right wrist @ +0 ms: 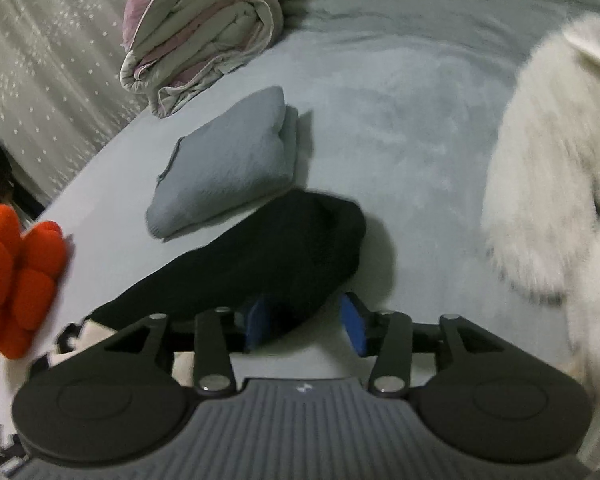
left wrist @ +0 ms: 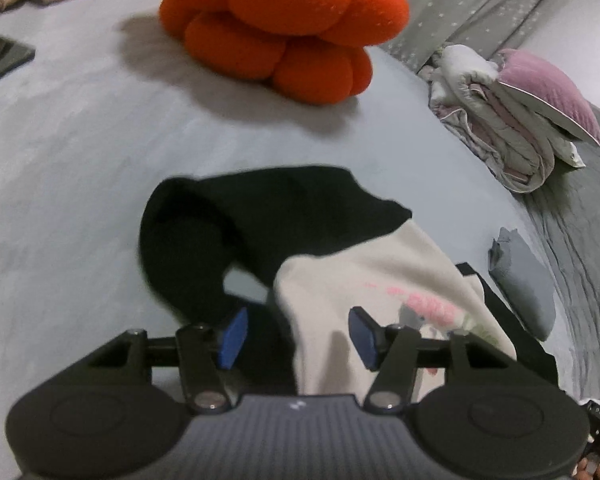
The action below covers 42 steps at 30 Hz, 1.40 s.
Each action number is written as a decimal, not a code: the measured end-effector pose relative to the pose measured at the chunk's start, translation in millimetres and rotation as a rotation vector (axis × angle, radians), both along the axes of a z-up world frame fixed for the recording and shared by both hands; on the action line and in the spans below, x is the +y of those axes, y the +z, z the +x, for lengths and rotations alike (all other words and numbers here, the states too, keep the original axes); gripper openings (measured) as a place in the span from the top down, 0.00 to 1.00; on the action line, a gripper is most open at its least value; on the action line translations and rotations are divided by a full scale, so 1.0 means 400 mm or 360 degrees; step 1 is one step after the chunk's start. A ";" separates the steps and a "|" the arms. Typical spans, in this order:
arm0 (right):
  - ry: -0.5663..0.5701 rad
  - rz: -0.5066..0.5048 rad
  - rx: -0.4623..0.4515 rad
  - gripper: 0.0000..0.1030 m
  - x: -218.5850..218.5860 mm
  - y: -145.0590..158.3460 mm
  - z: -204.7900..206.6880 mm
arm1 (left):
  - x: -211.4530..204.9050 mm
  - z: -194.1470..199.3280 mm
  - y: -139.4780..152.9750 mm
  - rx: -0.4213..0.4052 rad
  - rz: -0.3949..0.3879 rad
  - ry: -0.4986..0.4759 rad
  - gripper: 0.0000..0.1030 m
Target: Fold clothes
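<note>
Left wrist view: your left gripper (left wrist: 296,336) points down at a black-and-cream garment (left wrist: 300,248) lying on the pale grey bed surface (left wrist: 80,160). Its blue pads (left wrist: 234,338) stand apart, about half open; cloth lies between them, but neither pad presses on it. The garment's cream part, bearing a pink print, lies nearest you; its black part runs away from you and curls to the left. An orange knotted cushion (left wrist: 280,28) sits well beyond it, and a rolled quilt (left wrist: 512,120) lies to the right.

Right wrist view: your right gripper (right wrist: 304,328) is likewise parted about halfway. The garment's black end (right wrist: 268,260) reaches in between the pads, nearer the left one; no grip shows. Its long axis runs from lower left to upper right. A folded grey garment (right wrist: 224,164) lies just beyond it. A blurred white fluffy thing (right wrist: 552,184) fills the right edge.
</note>
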State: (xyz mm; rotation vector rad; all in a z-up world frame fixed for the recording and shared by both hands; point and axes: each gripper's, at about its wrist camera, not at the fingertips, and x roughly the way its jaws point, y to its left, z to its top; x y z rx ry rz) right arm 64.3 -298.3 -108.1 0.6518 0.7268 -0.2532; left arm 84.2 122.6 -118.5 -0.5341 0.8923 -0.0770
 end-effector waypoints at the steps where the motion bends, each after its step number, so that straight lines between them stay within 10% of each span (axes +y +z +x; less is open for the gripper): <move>1: -0.0005 0.0051 0.0015 0.52 0.003 0.004 -0.011 | 0.002 -0.008 -0.003 0.0014 -0.0013 -0.0012 0.44; 11: 0.0321 0.0104 0.0193 0.35 0.172 0.041 -0.102 | -0.007 -0.123 -0.059 0.0201 -0.0192 -0.0185 0.38; 20: 0.0651 -0.0145 0.0372 0.19 0.292 0.022 -0.212 | -0.071 -0.247 -0.048 0.0207 0.0030 -0.0434 0.01; 34: 0.0588 -0.0202 0.0337 0.00 0.321 -0.050 -0.291 | -0.141 -0.342 -0.068 0.0050 0.0384 -0.0495 0.00; 42: 0.0495 -0.0439 0.0139 0.00 0.371 -0.084 -0.342 | -0.095 -0.385 -0.074 -0.0133 0.0230 -0.0458 0.01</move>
